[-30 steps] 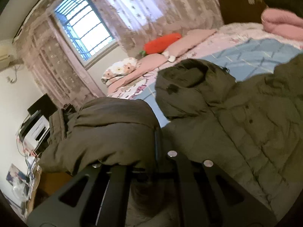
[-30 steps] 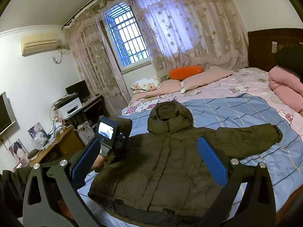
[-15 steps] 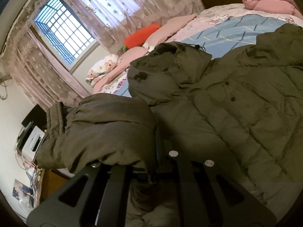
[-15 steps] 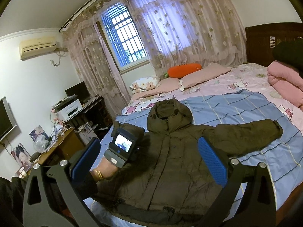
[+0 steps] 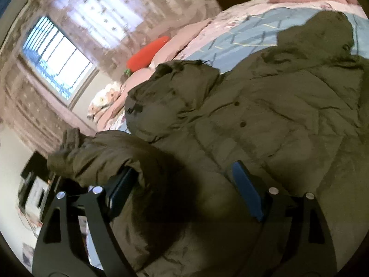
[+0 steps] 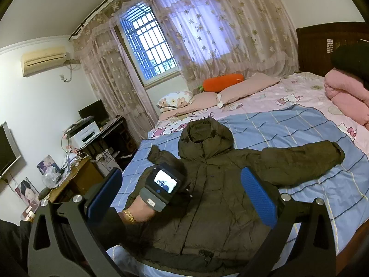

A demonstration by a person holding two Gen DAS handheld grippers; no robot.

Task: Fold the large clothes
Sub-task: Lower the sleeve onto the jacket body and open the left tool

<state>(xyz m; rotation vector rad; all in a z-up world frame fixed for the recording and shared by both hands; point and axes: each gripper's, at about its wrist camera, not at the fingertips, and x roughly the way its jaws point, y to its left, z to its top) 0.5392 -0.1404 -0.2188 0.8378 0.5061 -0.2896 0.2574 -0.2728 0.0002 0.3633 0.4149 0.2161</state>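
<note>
An olive hooded puffer jacket (image 6: 214, 198) lies front up on the blue checked blanket (image 6: 288, 127). Its far sleeve (image 6: 306, 161) stretches out to the right. The near sleeve (image 5: 96, 159) is folded in toward the chest. My left gripper (image 5: 182, 170) sits low over that folded sleeve with its jaws opening wide. Sleeve fabric drapes against the left finger (image 5: 120, 189), and neither pad presses on it. In the right wrist view a hand holds the left gripper (image 6: 161, 184) over the jacket's left shoulder. My right gripper (image 6: 181, 173) hovers open above the jacket's hem, holding nothing.
Pink pillows (image 6: 242, 87) and an orange carrot cushion (image 6: 221, 82) lie at the bed's far side. A folded pink quilt (image 6: 346, 97) sits by the dark headboard (image 6: 318, 46). A desk with a printer (image 6: 85, 133) stands left of the bed.
My left gripper carried the near sleeve inward and down onto the jacket, then its jaws spread apart and let the sleeve go. The right gripper has stayed put.
</note>
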